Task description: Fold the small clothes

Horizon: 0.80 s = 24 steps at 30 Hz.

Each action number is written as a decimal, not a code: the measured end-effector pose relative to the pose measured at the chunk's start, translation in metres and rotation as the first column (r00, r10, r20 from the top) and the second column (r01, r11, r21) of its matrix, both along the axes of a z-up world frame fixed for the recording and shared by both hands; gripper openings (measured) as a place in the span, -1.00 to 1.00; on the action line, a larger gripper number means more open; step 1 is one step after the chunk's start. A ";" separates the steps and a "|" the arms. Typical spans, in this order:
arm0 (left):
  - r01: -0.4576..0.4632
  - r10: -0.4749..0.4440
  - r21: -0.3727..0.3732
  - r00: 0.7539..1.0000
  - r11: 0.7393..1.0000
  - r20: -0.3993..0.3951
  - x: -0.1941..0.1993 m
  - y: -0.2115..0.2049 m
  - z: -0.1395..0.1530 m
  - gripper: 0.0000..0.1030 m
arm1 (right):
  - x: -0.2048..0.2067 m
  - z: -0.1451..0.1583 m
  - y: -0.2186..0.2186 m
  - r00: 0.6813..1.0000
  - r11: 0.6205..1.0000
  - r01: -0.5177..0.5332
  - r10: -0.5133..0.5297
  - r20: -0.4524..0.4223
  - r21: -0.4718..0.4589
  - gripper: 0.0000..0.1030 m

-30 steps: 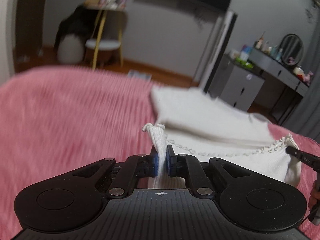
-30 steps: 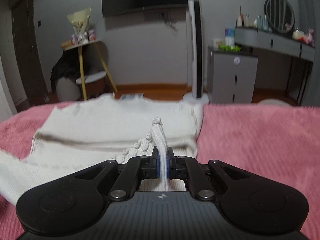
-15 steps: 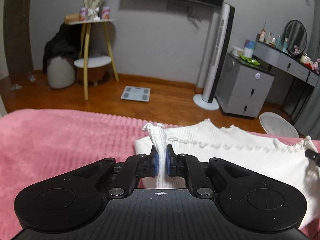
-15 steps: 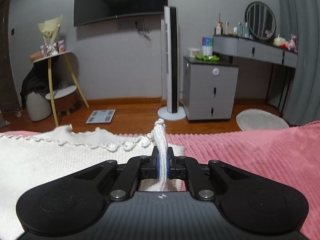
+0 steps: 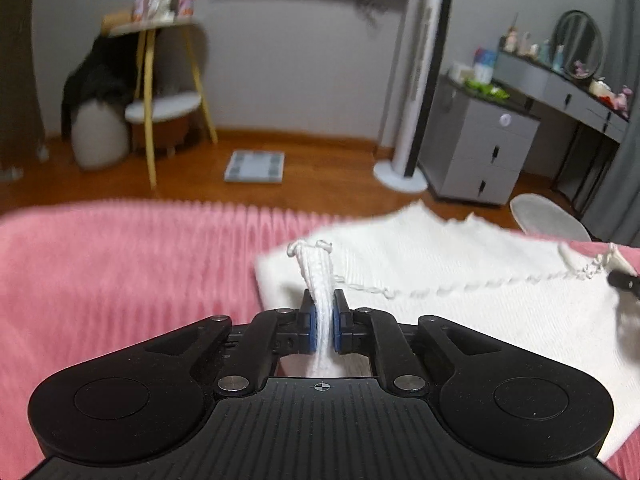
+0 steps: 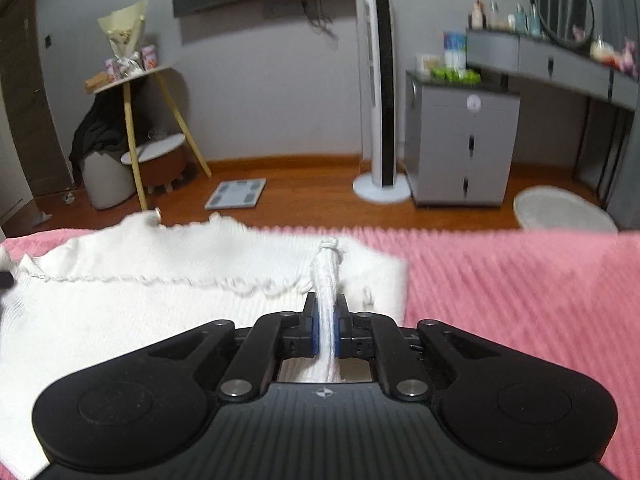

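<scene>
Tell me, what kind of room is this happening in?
Most likely a bedroom at home. A pink ribbed blanket covers what looks like a bed, a dressing table with a round mirror and bottles stands by the wall, and a bathroom scale lies on the wooden floor.

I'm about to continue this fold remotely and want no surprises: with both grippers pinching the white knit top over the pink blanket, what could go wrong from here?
1. The left gripper and right gripper each pinch only a narrow bunched corner of the white knit top; a tug could slip it free.
2. The scalloped trim looks loose and may snag or stretch.
3. The top lies near the far edge of the pink blanket; pushing forward may drop it off.
</scene>
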<state>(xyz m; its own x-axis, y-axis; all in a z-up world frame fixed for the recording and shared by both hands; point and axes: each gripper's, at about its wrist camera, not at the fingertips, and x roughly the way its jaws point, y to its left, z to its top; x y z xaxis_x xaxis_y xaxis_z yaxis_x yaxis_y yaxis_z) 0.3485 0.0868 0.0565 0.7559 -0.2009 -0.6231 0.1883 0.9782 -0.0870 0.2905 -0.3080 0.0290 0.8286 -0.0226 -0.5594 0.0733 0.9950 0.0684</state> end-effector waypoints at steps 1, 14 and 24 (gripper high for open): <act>0.005 -0.005 -0.004 1.000 1.000 0.023 0.002 0.001 0.008 -0.82 | -0.002 0.006 0.002 1.000 1.000 0.003 -0.003 0.030 -0.020 -0.89; -0.109 0.088 0.129 0.983 0.986 0.159 0.080 -0.043 0.023 -0.81 | 0.076 0.017 0.014 0.982 0.964 0.158 -0.131 0.136 -0.214 -0.89; -0.214 0.192 0.193 0.973 0.958 0.127 0.076 -0.043 -0.005 -0.15 | 0.081 0.005 0.012 0.967 0.950 0.223 -0.187 0.172 -0.219 -0.17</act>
<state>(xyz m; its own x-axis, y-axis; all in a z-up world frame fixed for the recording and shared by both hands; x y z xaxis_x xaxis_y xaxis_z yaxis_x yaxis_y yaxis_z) 0.4243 0.0436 0.0512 0.8314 0.0869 -0.5488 -0.0192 0.9916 0.1280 0.3714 -0.2963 0.0338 0.8650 -0.3164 -0.3895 0.2839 0.9486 -0.1401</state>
